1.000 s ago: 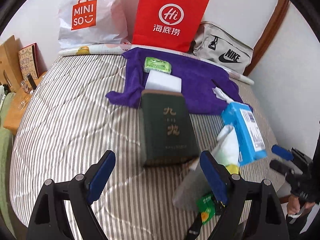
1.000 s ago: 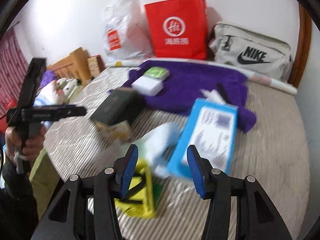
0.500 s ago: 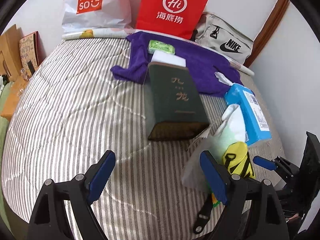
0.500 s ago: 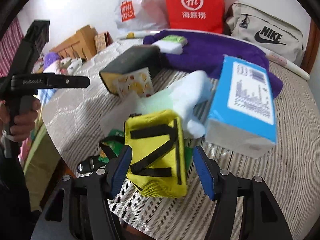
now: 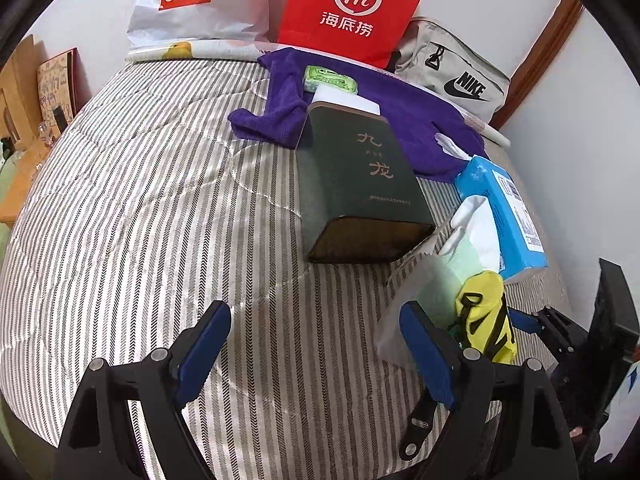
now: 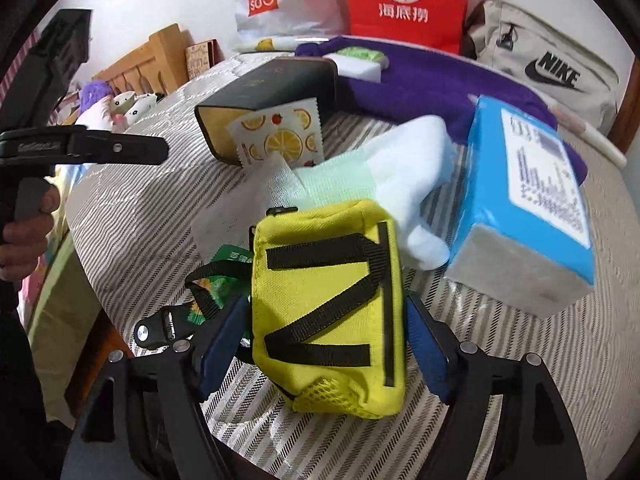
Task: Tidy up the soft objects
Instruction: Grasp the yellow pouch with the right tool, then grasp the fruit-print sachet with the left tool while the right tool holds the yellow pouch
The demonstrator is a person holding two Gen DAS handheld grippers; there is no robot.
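Your right gripper (image 6: 324, 348) has just been opening and now brackets the yellow pouch (image 6: 326, 308), its pads spread beside the pouch's flanks (contact unclear). Lying near the bed's (image 5: 140, 200) front edge, the pouch runs lengthwise straight away from you, toward the blue tissue pack (image 6: 532, 200). Your left gripper (image 5: 316, 356) hangs open over bare stripes, farther off.

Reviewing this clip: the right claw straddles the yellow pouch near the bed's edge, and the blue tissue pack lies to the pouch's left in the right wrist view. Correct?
Not quite. In the right wrist view the blue tissue pack lies to the right of the yellow pouch, not the left. The rest holds: the right claw, whose jaws have just been opening, straddles the pouch near the edge of the striped bed.
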